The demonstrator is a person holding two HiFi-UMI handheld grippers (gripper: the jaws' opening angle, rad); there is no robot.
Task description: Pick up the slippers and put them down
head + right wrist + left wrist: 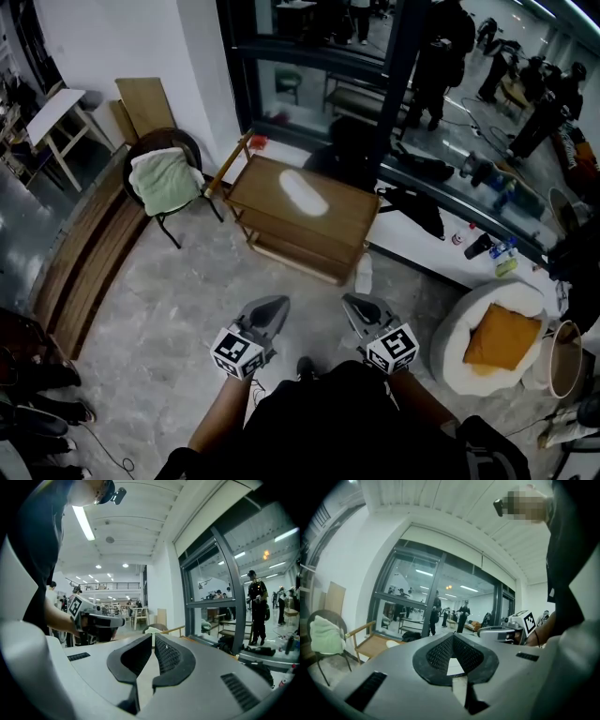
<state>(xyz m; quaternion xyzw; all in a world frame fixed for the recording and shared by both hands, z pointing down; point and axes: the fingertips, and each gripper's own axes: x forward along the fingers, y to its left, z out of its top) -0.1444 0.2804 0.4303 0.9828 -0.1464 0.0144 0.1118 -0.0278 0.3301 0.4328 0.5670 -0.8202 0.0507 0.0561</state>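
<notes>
From the head view, the left gripper (277, 304) and the right gripper (350, 301) are held side by side low in the middle, over the grey floor (169, 281). Both point toward a low wooden rack (352, 220) that stands against the glass wall (319, 56). Both pairs of jaws look closed and carry nothing. A pale oval shape (305, 192) lies near the middle of the rack's top. It may be a slipper, but it is too washed out to tell. Left of the rack a chair (183, 142) holds a light green cloth (161, 180). Dark shoes (42, 377) sit at the floor's left edge. A round white bed (452, 349) with an orange cushion (502, 337) lies to the right.

In the left gripper view the jaws meet at their tips with nothing between them. The rack and chair show beyond on the left, and the other gripper is on the right.

In the right gripper view the jaws also meet at the tips, empty. The left gripper is off to the left, and the glass wall is on the right.
</notes>
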